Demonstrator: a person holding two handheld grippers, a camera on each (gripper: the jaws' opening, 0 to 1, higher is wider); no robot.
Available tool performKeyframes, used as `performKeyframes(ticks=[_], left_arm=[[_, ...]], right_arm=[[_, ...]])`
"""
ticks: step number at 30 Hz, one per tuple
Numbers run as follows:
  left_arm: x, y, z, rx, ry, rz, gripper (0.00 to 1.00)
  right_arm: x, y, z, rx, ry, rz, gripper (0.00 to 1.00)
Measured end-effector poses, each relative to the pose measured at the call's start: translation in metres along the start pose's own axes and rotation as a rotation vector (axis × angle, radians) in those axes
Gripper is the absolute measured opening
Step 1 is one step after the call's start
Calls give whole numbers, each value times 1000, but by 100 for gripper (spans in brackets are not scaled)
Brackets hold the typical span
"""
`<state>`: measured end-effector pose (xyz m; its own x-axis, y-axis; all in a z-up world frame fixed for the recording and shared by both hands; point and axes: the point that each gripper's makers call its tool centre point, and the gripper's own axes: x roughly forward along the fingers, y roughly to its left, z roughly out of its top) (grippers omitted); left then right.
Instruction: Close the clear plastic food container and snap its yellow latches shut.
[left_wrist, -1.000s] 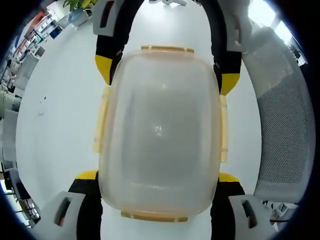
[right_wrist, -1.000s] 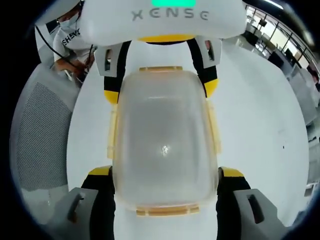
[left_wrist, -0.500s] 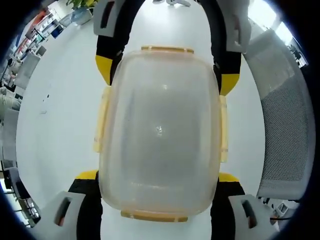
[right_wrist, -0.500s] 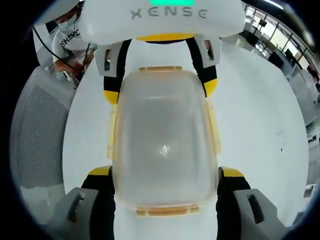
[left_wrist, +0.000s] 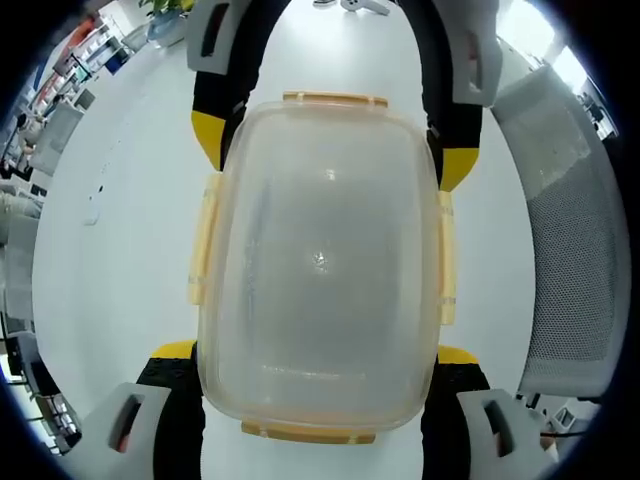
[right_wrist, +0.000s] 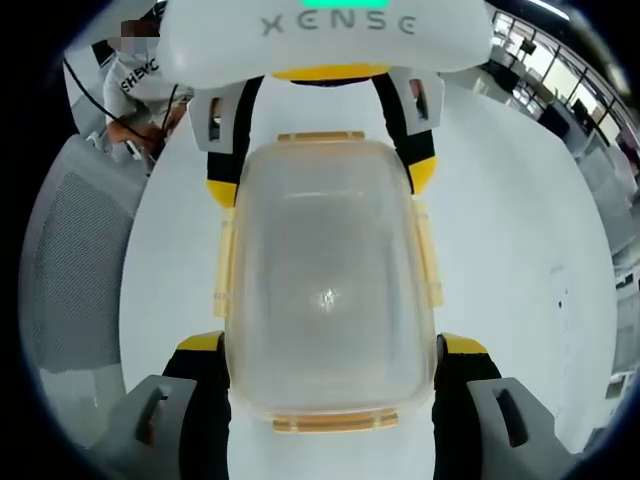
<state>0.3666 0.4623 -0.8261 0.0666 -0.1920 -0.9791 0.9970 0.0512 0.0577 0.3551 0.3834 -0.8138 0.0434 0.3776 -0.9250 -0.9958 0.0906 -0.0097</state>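
Held between both tools above a white tabletop (left_wrist: 120, 230): a clear plastic rectangular food container (left_wrist: 320, 260) with rounded corners and a yellow-trimmed rim, gripped at its two opposite ends. In the left gripper view, the left gripper (left_wrist: 315, 365) straddles the near end, black jaws with yellow tips spread wide and pressed to the container's corners, so closed on the container rather than free. At the far end of the same view, the right gripper (left_wrist: 325, 150) clamps the other end in the same way. Matching picture in the right gripper view: right gripper (right_wrist: 330, 355) at the near end, left gripper (right_wrist: 322, 175) at the far end, container (right_wrist: 328, 290) spanning the gap.

Lid already seated on the base, by the look of the flush rim all round. Four flat yellow plastic latches visible: one on each long side (left_wrist: 203, 240) (left_wrist: 446, 255), one at each short end (left_wrist: 335, 99) (left_wrist: 308, 432). Side latches lie close against the wall and seem folded down, though through the fisheye and the translucent plastic cannot tell whether fully clicked. End latches sit between the jaws and appear to stand slightly proud.

Judged stage: closing done, latching partly done or under way; remaining work likely a firm press on any latch not yet home, then setting down on the table. A grey mesh office chair (left_wrist: 570, 250) stands beside the table.
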Motion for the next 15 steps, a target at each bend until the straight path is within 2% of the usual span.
performKeyframes(ticks=[15], left_arm=[[1,10,1,-6,7,2,89]], right_arm=[[0,-11,0,-3,3,0,81]])
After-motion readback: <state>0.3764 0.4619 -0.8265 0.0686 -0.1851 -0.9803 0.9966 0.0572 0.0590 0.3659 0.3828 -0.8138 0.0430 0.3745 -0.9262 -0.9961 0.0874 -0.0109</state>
